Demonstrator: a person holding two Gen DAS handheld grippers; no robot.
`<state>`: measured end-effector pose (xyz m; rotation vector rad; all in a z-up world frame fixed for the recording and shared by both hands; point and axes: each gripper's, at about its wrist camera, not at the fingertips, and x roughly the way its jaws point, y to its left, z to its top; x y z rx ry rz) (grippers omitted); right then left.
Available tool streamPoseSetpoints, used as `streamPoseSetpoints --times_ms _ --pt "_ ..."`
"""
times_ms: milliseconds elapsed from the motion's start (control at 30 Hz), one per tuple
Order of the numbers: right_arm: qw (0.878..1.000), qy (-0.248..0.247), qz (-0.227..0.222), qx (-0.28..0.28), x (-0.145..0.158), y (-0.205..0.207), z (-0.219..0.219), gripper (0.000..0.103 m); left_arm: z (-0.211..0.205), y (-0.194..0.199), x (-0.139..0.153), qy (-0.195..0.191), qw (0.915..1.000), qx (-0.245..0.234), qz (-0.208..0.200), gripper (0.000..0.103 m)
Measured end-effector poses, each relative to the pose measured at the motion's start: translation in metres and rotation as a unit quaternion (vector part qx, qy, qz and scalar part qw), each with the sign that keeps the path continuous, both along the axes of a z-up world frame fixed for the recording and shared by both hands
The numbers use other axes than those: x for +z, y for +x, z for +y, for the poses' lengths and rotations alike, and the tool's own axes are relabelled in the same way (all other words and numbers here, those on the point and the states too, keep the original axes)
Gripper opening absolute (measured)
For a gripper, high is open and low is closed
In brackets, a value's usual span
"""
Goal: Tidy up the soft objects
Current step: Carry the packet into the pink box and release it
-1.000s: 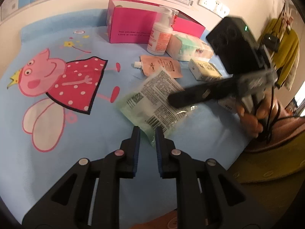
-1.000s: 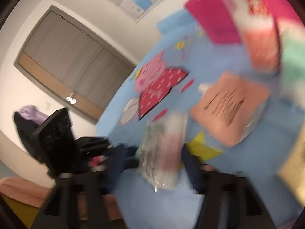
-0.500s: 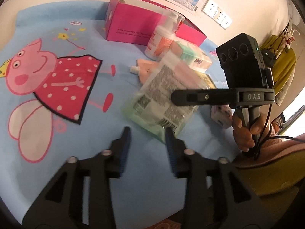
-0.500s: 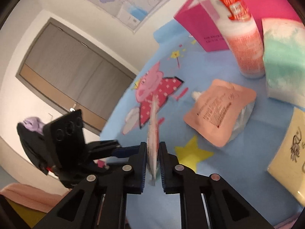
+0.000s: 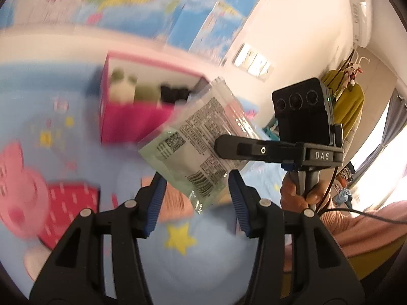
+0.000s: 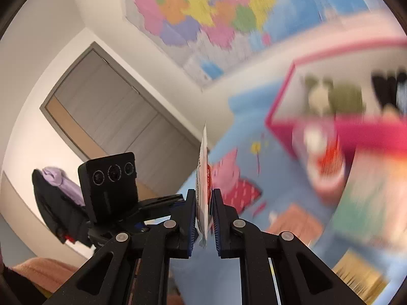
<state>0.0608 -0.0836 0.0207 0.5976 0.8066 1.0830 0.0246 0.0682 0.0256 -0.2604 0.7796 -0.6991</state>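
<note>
A flat clear-green packet (image 5: pixel 198 142) with printed text hangs in the air above the blue cartoon sheet (image 5: pixel 84 157). My right gripper (image 6: pixel 203 195) is shut on it, and in the right wrist view the packet (image 6: pixel 203 162) stands edge-on between the pads. In the left wrist view the right gripper (image 5: pixel 221 148) reaches in from the right, a hand on its handle. My left gripper (image 5: pixel 197 178) is opening, its pads apart on either side of the packet's lower corner without touching it. An open pink box (image 5: pixel 134 117) with several soft items stands behind.
Below on the sheet lie a peach pouch (image 6: pixel 295 221), a pump bottle (image 6: pixel 328 162), a green-white tissue pack (image 6: pixel 366 200) and a yellow pack (image 6: pixel 356 274). A map hangs on the wall (image 6: pixel 216 12). Much of both views is motion-blurred.
My right gripper shut on the packet and lifted it off the sheet. My left jaws parted from shut. Both grippers rose and tilted up toward the pink box.
</note>
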Motion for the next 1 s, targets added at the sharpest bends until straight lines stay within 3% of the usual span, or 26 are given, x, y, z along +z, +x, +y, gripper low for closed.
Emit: streamPoseSetpoints --times_ms 200,300,700,1000 --pt "0.999 0.004 -0.036 -0.035 0.032 0.038 -0.013 0.013 -0.01 0.046 0.038 0.041 0.9986 0.013 -0.031 0.052" --pt "0.999 0.012 -0.026 -0.042 0.031 0.063 -0.014 0.014 -0.013 0.07 0.042 0.057 0.9976 0.023 -0.031 0.049" --pt "0.997 0.005 0.041 -0.062 -0.007 0.13 -0.012 0.017 -0.023 0.139 0.013 0.102 0.9934 0.044 0.029 0.048" --pt "0.993 -0.047 0.076 -0.08 -0.034 0.151 -0.01 0.048 -0.029 0.163 -0.01 0.134 0.9872 0.059 0.065 0.044"
